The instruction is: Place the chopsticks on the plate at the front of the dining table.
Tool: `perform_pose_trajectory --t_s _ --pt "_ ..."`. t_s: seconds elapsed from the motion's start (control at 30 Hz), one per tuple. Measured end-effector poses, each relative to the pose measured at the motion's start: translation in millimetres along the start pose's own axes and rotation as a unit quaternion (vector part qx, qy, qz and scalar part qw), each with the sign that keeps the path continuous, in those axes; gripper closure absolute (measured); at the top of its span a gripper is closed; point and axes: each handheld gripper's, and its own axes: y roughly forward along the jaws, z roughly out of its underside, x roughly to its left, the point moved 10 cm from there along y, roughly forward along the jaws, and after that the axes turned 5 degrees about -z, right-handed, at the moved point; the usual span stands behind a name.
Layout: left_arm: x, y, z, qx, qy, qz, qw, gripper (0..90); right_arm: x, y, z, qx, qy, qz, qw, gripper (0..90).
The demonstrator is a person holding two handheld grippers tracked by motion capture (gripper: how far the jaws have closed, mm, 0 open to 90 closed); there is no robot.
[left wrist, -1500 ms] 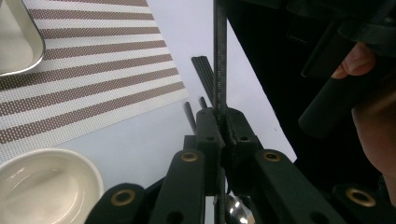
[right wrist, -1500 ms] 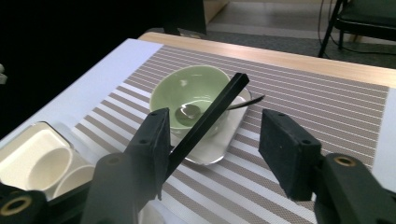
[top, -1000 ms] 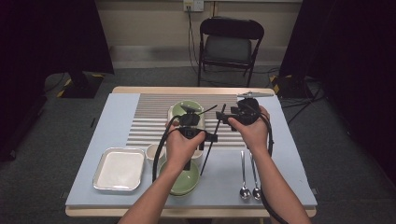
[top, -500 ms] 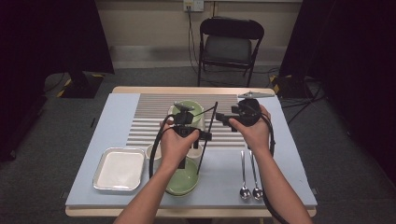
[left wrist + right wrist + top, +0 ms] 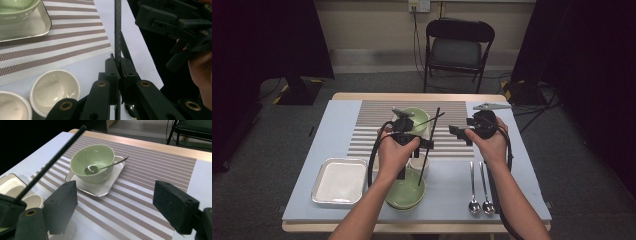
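— Now, largest first: what lies on the pale blue rectangular tabletop (image 5: 337, 115)?

— Item one: brown-and-white striped woven placemat (image 5: 377, 125), far centre. Item two: square silvery metal tray (image 5: 100, 188) on that placemat, bearing a pale green ceramic bowl (image 5: 92, 161) with a metal spoon (image 5: 100, 167) resting inside, handle over the rim. Item three: a second shallow white-lined square tray (image 5: 340, 181), near left. Item four: a stack of green bowls (image 5: 407, 192) at the near edge, partly under the left forearm.

— Smaller pieces?

— Two small cream round cups (image 5: 55, 90), side by side, near the placemat's near edge. Two metal spoons (image 5: 479, 187), laid parallel, near right, bowls toward the person.

— And the thing being handled?

— Pair of long thin black chopsticks (image 5: 430, 137). They stand tilted above the table centre, tops leaning far and apart, lower ends over the green stack.

— Gripper states?

— Left gripper (image 5: 118, 66): clenched on the chopsticks, pads pressing the sticks between them, as the left gripper view shows. Right gripper (image 5: 115, 205): released, jaws wide apart with nothing between them; they have just been opening. It hangs just right of the sticks, apart from them.
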Motion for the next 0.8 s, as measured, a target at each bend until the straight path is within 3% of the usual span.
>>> perform_pose_trajectory --t_s 0.33,0.8 --pt "9.4 -9.1 -0.5 -0.004 0.001 -0.002 1.0000 86.1 -6.2 -1.1 12.2 0.005 0.000 -0.006 1.0000 17.5" --pt "21.4 -15.9 -0.8 -0.005 -0.018 -0.014 0.9997 86.1 -16.7 -2.4 26.0 0.009 0.006 -0.003 0.9999 17.4"
